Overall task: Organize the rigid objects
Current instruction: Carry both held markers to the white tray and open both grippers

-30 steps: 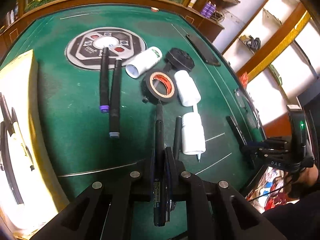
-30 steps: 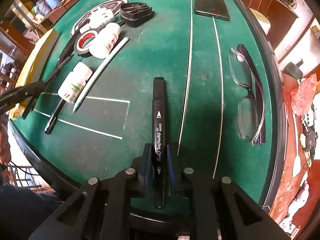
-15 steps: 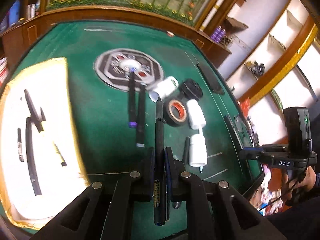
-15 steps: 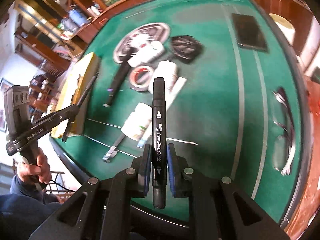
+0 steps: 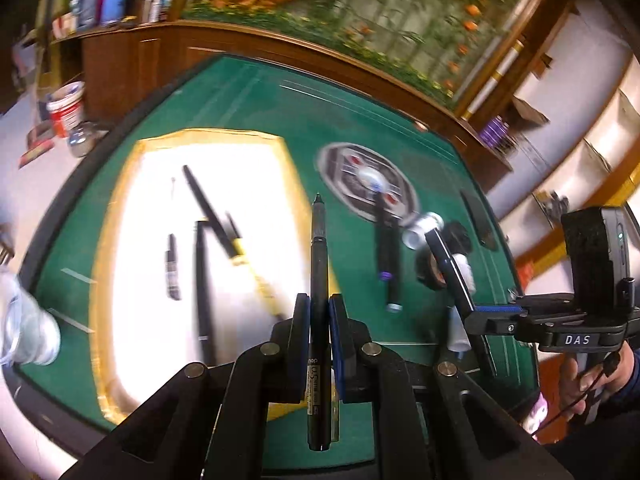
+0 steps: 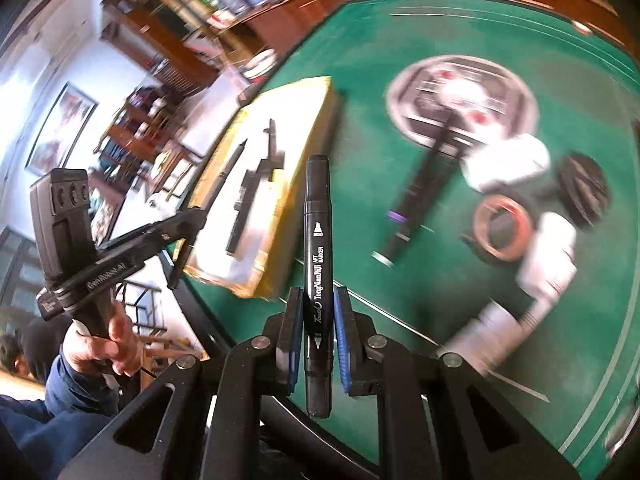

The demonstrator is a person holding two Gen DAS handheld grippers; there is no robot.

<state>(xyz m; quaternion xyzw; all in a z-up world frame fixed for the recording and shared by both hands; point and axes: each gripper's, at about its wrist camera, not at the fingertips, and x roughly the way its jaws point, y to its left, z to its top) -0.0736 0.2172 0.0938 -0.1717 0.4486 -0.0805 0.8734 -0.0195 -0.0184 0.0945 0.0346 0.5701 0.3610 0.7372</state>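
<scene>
My left gripper is shut on a thin black pen and holds it above the green table, its tip over the right edge of a yellow-rimmed white tray. The tray holds several black pens. My right gripper is shut on a thick black art marker, held in the air near the tray's near corner. The right gripper also shows at the right of the left wrist view; the left one shows at the left of the right wrist view.
On the table right of the tray lie two black markers, a tape roll, white bottles, a black lid and a round grey mat. The table's dark rim runs close on the left.
Both grippers have lifted and swung left toward the tray, each still holding its pen. The tray now fills the middle of the left wrist view.
</scene>
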